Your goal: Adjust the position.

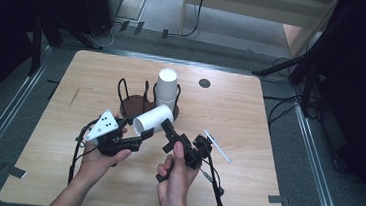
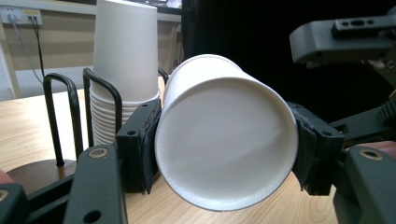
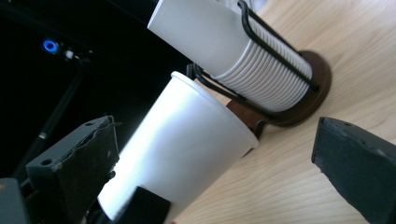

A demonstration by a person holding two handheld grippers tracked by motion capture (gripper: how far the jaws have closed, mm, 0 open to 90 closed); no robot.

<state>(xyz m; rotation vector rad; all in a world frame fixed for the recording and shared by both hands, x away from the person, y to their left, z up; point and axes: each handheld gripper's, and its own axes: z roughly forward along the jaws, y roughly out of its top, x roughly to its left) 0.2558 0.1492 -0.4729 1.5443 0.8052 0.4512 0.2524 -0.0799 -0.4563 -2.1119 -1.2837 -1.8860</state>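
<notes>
One paper cup (image 2: 226, 144) in left tool (image 2: 224, 154); cup stack (image 1: 166, 89) in rack (image 1: 131, 98)

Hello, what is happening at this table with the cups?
A person holds a gripper in each hand over a wooden table. The left gripper is shut on a single white paper cup, which lies on its side near the wire cup holder. A stack of cups stands in that holder. The right gripper is beside the held cup with its jaws open, not gripping it.

- The cup holder (image 1: 131, 104) stands on the table (image 1: 248, 139).
- The cup stack (image 1: 166, 89) sits in it.
- A paper cup (image 1: 152, 119) lies sideways just before the stack.
- A pen (image 1: 218, 146) lies to the right.
</notes>
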